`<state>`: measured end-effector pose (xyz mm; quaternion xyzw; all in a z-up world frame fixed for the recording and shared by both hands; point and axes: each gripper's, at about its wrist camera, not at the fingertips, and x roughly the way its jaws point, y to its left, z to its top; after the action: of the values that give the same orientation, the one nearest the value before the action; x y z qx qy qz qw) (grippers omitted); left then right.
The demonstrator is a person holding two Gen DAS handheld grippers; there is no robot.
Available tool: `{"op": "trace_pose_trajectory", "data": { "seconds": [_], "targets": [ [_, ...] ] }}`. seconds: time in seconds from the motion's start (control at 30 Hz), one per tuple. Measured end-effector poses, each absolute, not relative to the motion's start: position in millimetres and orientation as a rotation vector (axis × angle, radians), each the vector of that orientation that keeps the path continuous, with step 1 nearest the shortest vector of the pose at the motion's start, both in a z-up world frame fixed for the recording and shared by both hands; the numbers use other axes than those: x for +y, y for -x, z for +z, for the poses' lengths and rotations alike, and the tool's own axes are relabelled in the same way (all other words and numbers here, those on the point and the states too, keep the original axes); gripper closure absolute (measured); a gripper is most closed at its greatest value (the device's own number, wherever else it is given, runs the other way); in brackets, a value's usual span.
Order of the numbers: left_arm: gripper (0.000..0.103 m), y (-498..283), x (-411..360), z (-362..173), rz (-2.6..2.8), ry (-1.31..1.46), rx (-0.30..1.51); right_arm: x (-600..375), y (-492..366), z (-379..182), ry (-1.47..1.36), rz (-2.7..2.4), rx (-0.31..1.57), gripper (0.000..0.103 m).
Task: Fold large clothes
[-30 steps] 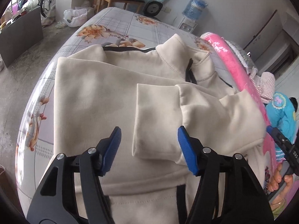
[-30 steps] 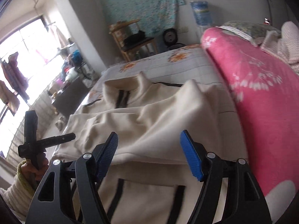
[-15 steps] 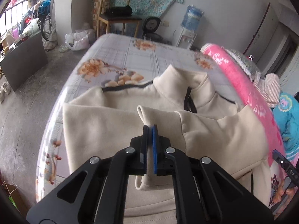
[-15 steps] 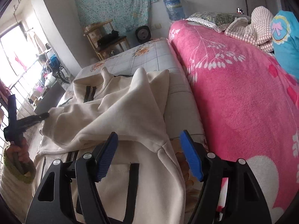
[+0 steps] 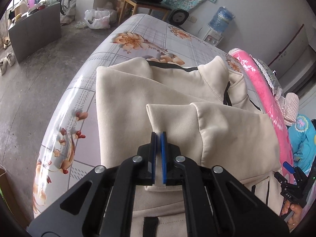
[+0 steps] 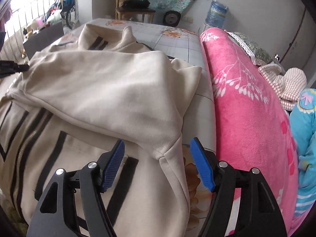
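Cream jacket (image 5: 122, 106) on bed (image 5: 138, 31): folding partly done.
My left gripper (image 5: 158, 138) pinches the folded-in sleeve cuff (image 5: 164, 118); my right gripper (image 6: 158, 158) gapes, holding nothing; body folds remain.

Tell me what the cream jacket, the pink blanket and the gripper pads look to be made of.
Cream jacket: thick, matte, fleece-like knit, judging by soft rounded folds and stitched seams.
Pink blanket: plush, fuzzy pile with a printed white pattern.
Pads of the right hand-held gripper: blue, ribbed, probably rubber or plastic.
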<state>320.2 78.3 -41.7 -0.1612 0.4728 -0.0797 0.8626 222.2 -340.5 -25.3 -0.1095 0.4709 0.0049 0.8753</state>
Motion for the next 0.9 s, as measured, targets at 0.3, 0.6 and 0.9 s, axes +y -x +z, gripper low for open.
{"op": "trace_pose_trajectory", "data": {
  "seconds": [0.3, 0.6, 0.9],
  "targets": [
    [0.100, -305.8, 93.4, -28.6, -0.248, 0.480, 0.958, -368.5, -221.5, -15.7, 0.104, -0.030, 0.985, 0.086],
    [0.098, -313.1, 93.4, -59.2, -0.218, 0.479, 1.043, -394.8, -207.8, 9.8, -0.065, 0.228, 0.972, 0.033],
    [0.087, -313.2, 91.5, -64.5, -0.213, 0.461, 1.059, -447.7, -308.8, 6.9, -0.471, 0.157, 0.925, 0.036]
  ]
}}
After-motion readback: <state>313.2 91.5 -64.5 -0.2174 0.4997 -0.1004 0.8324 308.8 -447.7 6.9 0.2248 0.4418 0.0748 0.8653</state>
